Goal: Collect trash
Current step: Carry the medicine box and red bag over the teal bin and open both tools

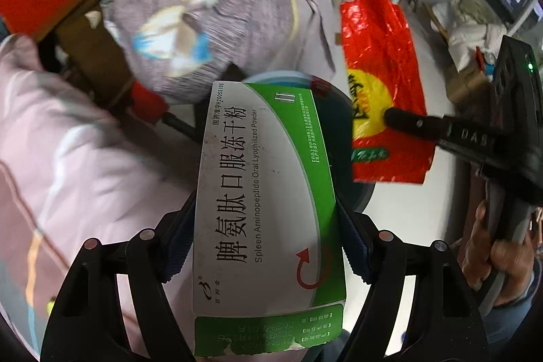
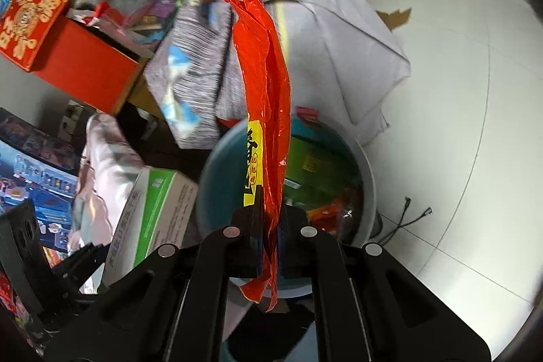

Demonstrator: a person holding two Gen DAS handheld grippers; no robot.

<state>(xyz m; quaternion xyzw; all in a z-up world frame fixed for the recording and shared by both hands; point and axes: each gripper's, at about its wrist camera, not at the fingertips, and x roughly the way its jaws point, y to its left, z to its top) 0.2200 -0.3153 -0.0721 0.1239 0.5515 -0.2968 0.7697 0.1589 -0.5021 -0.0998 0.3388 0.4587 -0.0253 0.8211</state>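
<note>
- Right wrist view: the grey-patterned cloth (image 2: 305,33) draped over furniture lies well beyond your fingers, with a red box (image 2: 88,70) up to their left.
- The teal bin (image 2: 217,178) sits just ahead of and below your right gripper (image 2: 269,236); green and red packaging already lies inside it.
- Your left gripper (image 1: 268,246) has its fingers spread wide and pressed against both long sides of the green-and-white medicine box (image 1: 261,192), which runs lengthwise out past the fingertips towards the bin's rim.
- Your right gripper's fingers are closed tight on the red foil bag (image 2: 268,97); the bag stands up beyond the fingertips, over the bin's opening, with its tail hanging behind the pads.
- In the left wrist view, your hand (image 1: 502,246) grips the right tool's handle.
</note>
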